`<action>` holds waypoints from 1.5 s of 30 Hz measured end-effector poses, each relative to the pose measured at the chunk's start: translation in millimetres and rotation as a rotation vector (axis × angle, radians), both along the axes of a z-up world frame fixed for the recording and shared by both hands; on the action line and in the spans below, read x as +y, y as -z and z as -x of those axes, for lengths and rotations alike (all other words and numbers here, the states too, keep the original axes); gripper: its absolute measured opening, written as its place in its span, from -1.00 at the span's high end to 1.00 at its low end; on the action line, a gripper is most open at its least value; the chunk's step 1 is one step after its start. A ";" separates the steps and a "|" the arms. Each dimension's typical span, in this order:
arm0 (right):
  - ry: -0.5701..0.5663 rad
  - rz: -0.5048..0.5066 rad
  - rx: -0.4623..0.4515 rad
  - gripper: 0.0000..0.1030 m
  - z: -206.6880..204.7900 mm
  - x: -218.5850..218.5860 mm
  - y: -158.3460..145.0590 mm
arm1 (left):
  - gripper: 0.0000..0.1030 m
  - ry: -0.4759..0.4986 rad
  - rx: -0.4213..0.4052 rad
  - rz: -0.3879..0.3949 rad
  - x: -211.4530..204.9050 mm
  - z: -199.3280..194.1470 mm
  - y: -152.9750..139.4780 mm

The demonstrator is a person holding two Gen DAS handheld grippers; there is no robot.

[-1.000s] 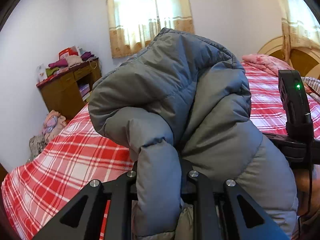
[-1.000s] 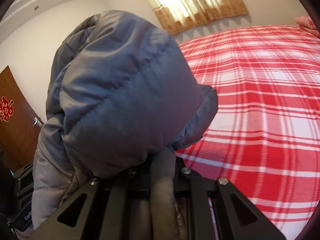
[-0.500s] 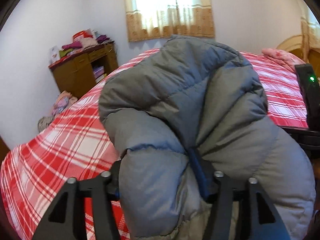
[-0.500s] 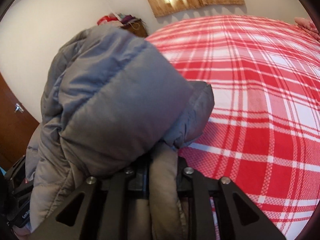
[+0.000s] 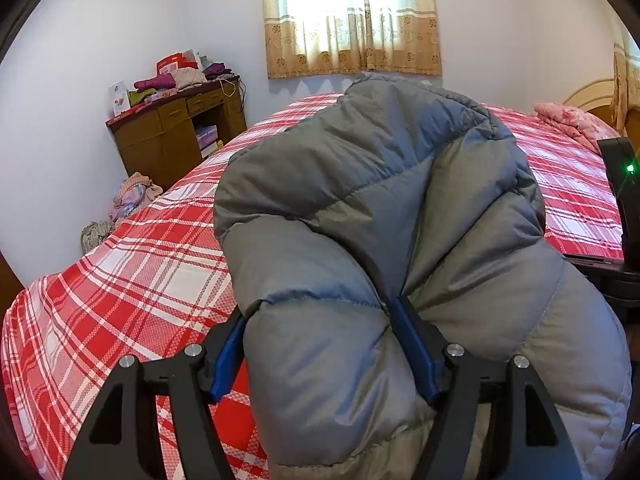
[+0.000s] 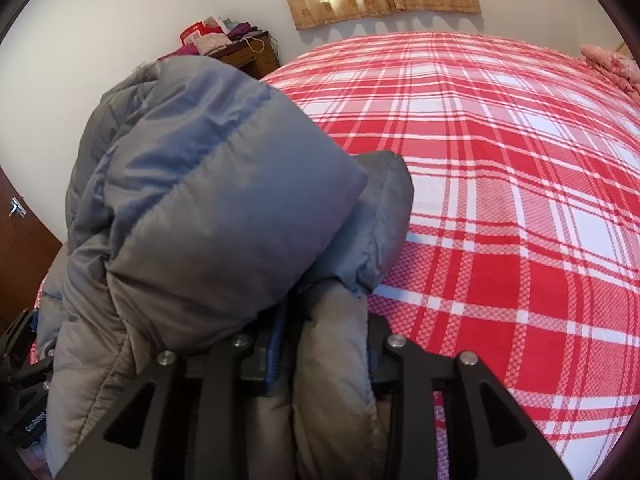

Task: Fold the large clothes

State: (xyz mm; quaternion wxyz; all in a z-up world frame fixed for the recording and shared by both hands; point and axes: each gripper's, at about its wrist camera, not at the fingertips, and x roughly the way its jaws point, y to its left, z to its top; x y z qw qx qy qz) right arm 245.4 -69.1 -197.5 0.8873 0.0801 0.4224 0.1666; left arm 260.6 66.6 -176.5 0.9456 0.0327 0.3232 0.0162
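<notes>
A puffy grey down jacket [image 5: 380, 200] is bunched up over a bed with a red and white plaid sheet [image 5: 140, 280]. One thick fold of it bulges between the jaws of my left gripper [image 5: 320, 340], which are opening. The blue pad [image 5: 228, 356] on the left stands just off the fabric. In the right wrist view the same jacket [image 6: 220, 200] fills the left half. My right gripper [image 6: 324, 340] has a narrower fold between its pads; its jaws are opening while the fabric still fills the gap. The sheet [image 6: 500, 200] spreads out beyond.
A wooden desk [image 5: 176, 136] piled with clothes stands against the far left wall, with a heap of clothes [image 5: 128, 196] on the floor by it. A pink quilt [image 5: 572, 124] lies by the headboard. A curtained window [image 5: 352, 20] is behind. A brown door [image 6: 16, 240] is at the left.
Both grippers came down towards the bed with the jacket. The left jaws spread wide, from pinching a thin fold to standing around a thick bulge. The right jaws widened a little.
</notes>
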 end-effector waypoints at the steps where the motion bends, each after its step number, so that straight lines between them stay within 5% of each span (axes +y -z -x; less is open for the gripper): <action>1: 0.001 0.002 0.002 0.26 -5.7 -1.7 1.6 | -0.37 0.001 0.002 0.003 0.4 0.1 -0.1; 6: 0.030 0.033 -0.003 0.11 2.9 -6.8 -13.1 | -0.37 -0.022 0.021 0.019 7.1 6.0 -9.6; 10: 0.060 0.057 -0.058 -0.32 39.0 -17.0 -50.9 | -0.37 -0.053 -0.030 -0.016 11.2 39.1 -45.7; 17: 0.091 0.121 -0.251 -0.45 142.5 -24.0 -127.0 | -0.40 -0.064 -0.255 -0.054 21.5 131.7 -130.8; 24: 0.063 0.121 -0.401 -0.46 185.7 -8.1 -182.2 | -0.44 -0.057 -0.332 -0.012 32.7 165.0 -159.0; 45: 0.033 0.114 -0.432 -0.48 194.3 -2.0 -184.3 | -0.45 -0.058 -0.332 0.007 45.4 166.9 -158.5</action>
